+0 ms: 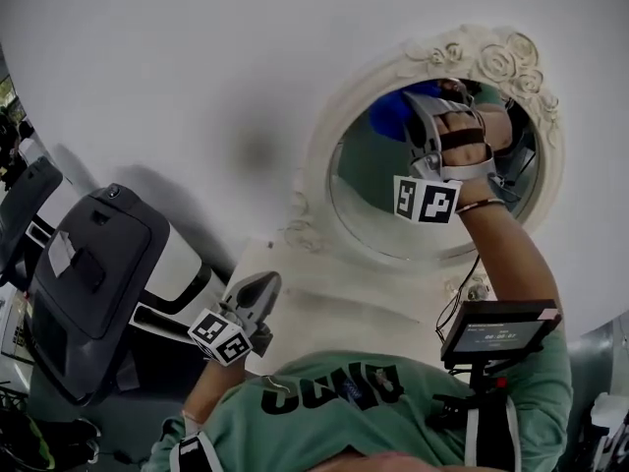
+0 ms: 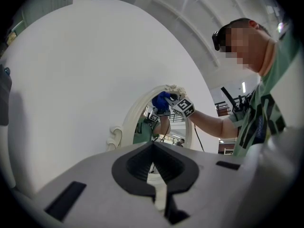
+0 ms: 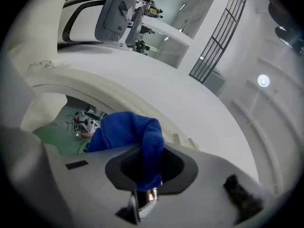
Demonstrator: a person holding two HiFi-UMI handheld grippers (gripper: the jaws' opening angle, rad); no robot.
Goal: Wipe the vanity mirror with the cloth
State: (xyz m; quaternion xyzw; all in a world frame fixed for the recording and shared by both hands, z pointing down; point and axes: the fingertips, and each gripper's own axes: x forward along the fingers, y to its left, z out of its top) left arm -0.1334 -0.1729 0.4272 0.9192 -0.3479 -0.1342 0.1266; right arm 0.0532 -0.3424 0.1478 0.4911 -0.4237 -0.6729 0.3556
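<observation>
- Blue cloth (image 3: 135,132) fills the jaws of your right gripper (image 3: 151,161). They are clamped on a hanging fold, and the rest bulges out ahead, so the right gripper view hides the jaw tips.
- In the head view your right gripper (image 1: 425,106) and forearm cover much of the mirror (image 1: 369,205). The cloth (image 1: 391,114) shows only as a blue patch on the upper part of the glass, just under the top of the frame.
- No view shows clearly whether the cloth is pressed on the glass or just off it.
- The mirror is round, in a cream carved frame with scrollwork at the top and sides, and it stands against a white wall (image 1: 197,67).
- Its glass reflects your green shirt and the gripper. The reflection is dim, and no streaks or marks can be made out on it.
- In the left gripper view the mirror (image 2: 164,127) is small and distant, its lower part cut off by the gripper body. The cloth (image 2: 163,101) sits near the top of it.
- Your left gripper (image 2: 153,156) has its jaws together with nothing between them.
- In the head view the left gripper (image 1: 263,288) is held low by your chest, well apart from the mirror.
- A grey unit (image 1: 93,273) at the left edge is cut off, and you cannot tell what it is.
- The text on the small screen (image 1: 496,327) at your right side is too small to read.
</observation>
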